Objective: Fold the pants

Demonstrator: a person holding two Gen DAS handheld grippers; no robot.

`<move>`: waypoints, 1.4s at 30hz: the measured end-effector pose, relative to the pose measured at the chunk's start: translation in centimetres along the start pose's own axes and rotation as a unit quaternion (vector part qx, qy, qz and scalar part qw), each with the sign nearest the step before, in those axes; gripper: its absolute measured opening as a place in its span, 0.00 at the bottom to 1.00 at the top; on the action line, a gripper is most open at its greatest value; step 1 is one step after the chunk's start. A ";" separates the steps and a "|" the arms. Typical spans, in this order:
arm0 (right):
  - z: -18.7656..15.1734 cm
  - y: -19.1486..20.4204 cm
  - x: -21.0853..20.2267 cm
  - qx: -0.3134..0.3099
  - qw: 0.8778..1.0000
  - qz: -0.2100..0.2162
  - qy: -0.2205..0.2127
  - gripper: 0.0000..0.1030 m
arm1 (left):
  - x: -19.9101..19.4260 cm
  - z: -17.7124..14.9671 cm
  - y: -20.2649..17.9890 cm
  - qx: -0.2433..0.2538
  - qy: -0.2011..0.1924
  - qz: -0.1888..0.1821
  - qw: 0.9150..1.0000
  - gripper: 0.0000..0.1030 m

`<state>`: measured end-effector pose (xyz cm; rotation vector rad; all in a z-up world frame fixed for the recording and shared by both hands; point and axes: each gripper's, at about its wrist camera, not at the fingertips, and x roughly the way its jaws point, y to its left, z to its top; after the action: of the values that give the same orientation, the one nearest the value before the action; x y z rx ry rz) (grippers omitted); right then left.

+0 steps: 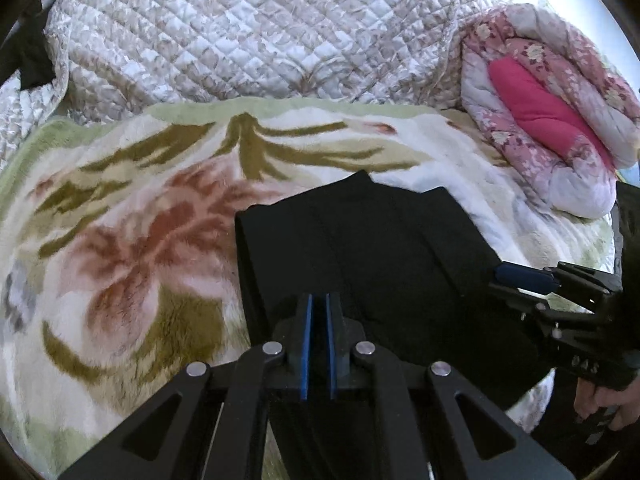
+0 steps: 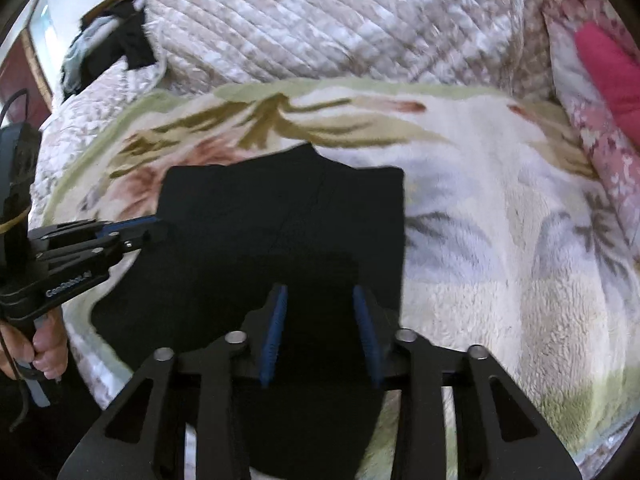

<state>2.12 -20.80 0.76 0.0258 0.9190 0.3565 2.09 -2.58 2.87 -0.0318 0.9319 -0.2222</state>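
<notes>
The black pants (image 1: 360,248) (image 2: 280,220) lie flat on the bed, folded into a rough rectangle, their far edge uneven with a small peak jutting out at the middle.

Both grippers matte black w/ blue finger pads (image 1: 306,344), silver round screws (image 1: 273,347) at linkage pivots. Left gripper (image 2: 154,228) has white lettering; black cable (image 2: 10,104) nearby. Bare-skinned hand (image 2: 44,344) visible.
</notes>
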 end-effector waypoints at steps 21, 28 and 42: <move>-1.3 -0.8 -2.9 0.028 1.000 0.004 -0.004 0.29 | -2.2 -1.4 2.4 -0.034 -0.001 -0.001 0.999 0.14; -3.4 -1.4 -3.4 0.051 0.999 -0.014 -0.007 0.29 | -4.3 -3.6 1.5 -0.029 0.001 -0.025 0.999 0.18; -5.7 1.4 -4.0 -0.010 1.000 -0.013 0.001 0.29 | -4.8 -5.1 -2.4 0.026 0.005 -0.061 0.998 0.24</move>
<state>-4.92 -21.49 0.62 -0.0053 0.9173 0.3423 -5.21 -3.63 3.93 -0.0398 0.9353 -0.3593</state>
